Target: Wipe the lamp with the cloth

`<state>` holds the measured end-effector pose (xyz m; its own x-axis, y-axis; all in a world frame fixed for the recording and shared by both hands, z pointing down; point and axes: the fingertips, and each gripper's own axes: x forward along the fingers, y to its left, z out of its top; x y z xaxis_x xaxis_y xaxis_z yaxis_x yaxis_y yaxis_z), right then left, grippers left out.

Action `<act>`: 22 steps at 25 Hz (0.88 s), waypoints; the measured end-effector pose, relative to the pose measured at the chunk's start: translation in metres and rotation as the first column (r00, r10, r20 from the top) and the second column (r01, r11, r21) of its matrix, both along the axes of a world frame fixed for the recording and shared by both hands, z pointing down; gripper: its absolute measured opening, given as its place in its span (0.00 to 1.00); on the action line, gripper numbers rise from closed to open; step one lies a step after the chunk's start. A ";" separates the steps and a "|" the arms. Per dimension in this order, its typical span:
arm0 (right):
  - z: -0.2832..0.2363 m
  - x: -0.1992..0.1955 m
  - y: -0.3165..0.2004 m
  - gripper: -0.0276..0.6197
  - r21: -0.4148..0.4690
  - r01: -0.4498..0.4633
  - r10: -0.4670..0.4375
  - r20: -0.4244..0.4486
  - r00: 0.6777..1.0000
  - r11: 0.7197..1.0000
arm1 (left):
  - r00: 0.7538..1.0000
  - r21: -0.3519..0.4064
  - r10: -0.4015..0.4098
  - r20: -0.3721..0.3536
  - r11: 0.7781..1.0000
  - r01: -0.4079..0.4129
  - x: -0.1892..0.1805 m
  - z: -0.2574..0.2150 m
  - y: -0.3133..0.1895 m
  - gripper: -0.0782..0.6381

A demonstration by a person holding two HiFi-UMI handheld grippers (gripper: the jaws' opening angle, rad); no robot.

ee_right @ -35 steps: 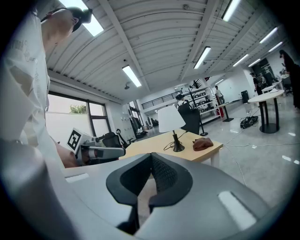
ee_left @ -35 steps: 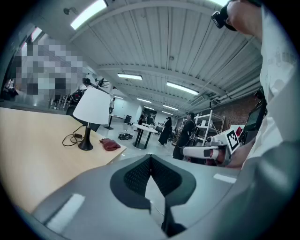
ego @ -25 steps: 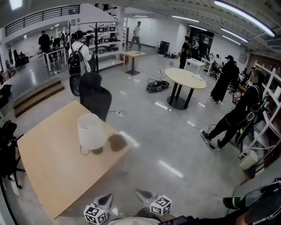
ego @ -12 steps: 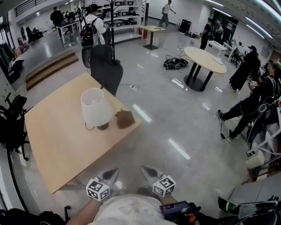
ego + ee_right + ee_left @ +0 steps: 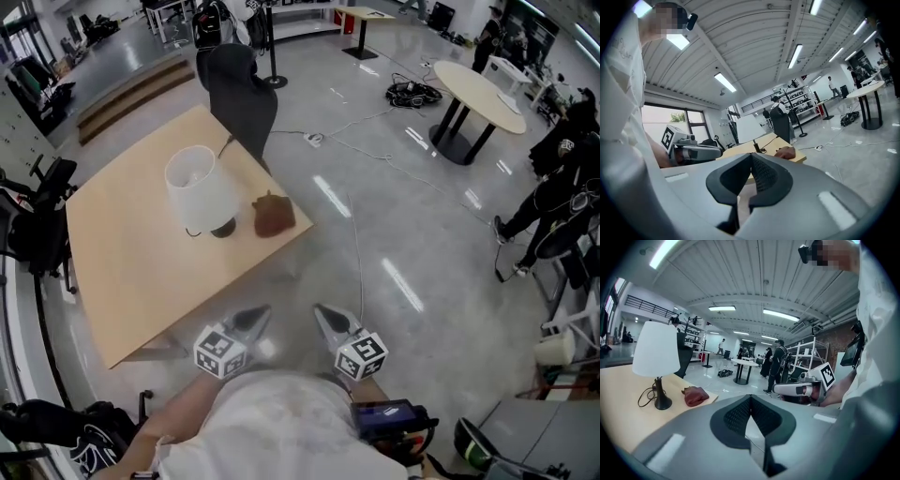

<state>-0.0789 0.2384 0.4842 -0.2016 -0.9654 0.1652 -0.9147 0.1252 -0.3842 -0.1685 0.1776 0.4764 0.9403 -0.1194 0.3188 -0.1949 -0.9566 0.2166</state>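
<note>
A lamp with a white shade [image 5: 199,192] stands on the wooden table [image 5: 131,281], and a crumpled brown cloth [image 5: 273,216] lies just right of its dark base, near the table's corner. My left gripper [image 5: 260,313] and right gripper [image 5: 322,311] are side by side over the floor, short of the table's near edge; both are shut and empty. In the left gripper view the lamp [image 5: 656,350] and cloth [image 5: 695,395] are ahead to the left of the shut left gripper [image 5: 750,397]. The right gripper view shows the cloth [image 5: 786,152] beyond the shut right gripper [image 5: 751,154].
A black office chair [image 5: 239,89] stands at the table's far edge, another black chair [image 5: 37,230] at its left. A round table [image 5: 480,86] and floor cables [image 5: 412,92] lie further right. People stand at the right [image 5: 562,178]. A cable [image 5: 356,244] runs across the floor.
The table, lamp and cloth have come nearer and lower in the head view. Both grippers have moved forward toward the table's near edge, still shut. Lamp and cloth lie as before.
</note>
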 end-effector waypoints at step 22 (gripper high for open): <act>0.001 0.091 -0.080 0.06 0.005 0.062 -0.062 0.010 0.998 0.998 | 0.996 0.060 -0.077 0.036 0.995 0.075 0.076 0.005 -0.078 0.11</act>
